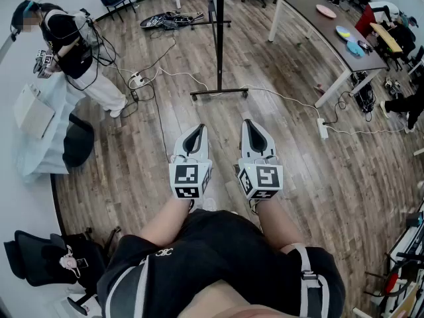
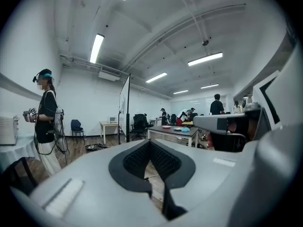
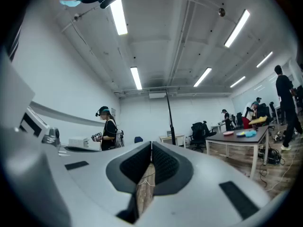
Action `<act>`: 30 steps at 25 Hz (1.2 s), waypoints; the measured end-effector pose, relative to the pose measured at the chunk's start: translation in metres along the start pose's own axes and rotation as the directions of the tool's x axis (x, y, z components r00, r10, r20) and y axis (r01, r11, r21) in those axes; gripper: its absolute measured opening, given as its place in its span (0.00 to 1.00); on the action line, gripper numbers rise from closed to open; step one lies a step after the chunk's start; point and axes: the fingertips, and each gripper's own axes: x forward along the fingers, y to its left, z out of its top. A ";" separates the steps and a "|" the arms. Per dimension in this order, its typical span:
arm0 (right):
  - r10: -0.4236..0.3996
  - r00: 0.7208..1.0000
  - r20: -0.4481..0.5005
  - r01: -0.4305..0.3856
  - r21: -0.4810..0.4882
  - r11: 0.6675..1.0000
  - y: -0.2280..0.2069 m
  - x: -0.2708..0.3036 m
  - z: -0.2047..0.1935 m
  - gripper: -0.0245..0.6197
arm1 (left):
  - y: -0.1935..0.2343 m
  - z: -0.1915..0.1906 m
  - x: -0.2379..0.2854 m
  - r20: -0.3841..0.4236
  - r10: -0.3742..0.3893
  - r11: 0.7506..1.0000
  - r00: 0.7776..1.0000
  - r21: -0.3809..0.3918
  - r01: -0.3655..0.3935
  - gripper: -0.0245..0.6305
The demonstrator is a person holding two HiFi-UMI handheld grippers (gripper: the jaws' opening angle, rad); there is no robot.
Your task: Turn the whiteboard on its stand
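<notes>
Head view, far left: a person (image 1: 69,42) stands in the upper left with their own gear. Not involved.

Left forearm comes out from the waist at bottom centre and runs straight up-frame. left gripper (image 1: 197,130) sits roughly level, marker cube toward the camera, nose toward the stand. In the left gripper view (image 2: 150,142) the fingers are clenched tip to tip with nothing between them, only floor showing through the gap behind the tips.

whiteboard (image 1: 216,12) is at top centre, edge-on, so it reads as a thin dark vertical line. Its stand (image 1: 219,93) has its foot bar on the wood floor (image 1: 298,164), up-frame of both grippers and well apart from them. Neither gripper touches it. Left gripper view shows the whiteboard (image 2: 126,103) as a tall narrow panel left of centre, deep in the room. Right gripper view shows only a slim dark pole (image 3: 169,117), just right of centre.

Right forearm runs parallel to the left, close beside it. right gripper (image 1: 250,123) is level, cube toward the camera, aimed the same way. Right gripper view (image 3: 151,145): fingers clenched, empty.

Right of the stand, a white cable runs to a power strip (image 1: 322,128). A long dark table (image 1: 318,28) sits upper right, with plates on it.
</notes>
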 end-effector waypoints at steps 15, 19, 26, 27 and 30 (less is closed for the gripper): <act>0.012 0.999 0.040 -0.012 0.013 1.000 0.012 0.022 0.008 0.05 | 0.017 0.013 0.019 0.029 -0.037 0.999 0.999 -0.004 0.037 0.05; 0.000 0.999 0.049 0.000 0.007 1.000 0.016 0.034 0.006 0.05 | 0.028 0.015 0.025 0.039 -0.051 0.999 0.998 0.003 0.051 0.05; -0.029 0.999 0.033 0.029 0.009 1.000 0.026 0.056 -0.008 0.05 | 0.050 0.008 0.034 0.037 -0.080 0.997 0.996 0.022 0.080 0.05; -0.030 0.999 0.027 0.029 0.006 1.000 0.026 0.059 -0.010 0.05 | 0.053 0.006 0.037 0.035 -0.079 0.997 0.996 0.020 0.078 0.05; -0.034 0.999 0.022 0.034 -0.005 0.999 0.023 0.069 -0.011 0.05 | 0.063 0.007 0.044 0.039 -0.072 0.997 0.997 0.015 0.071 0.05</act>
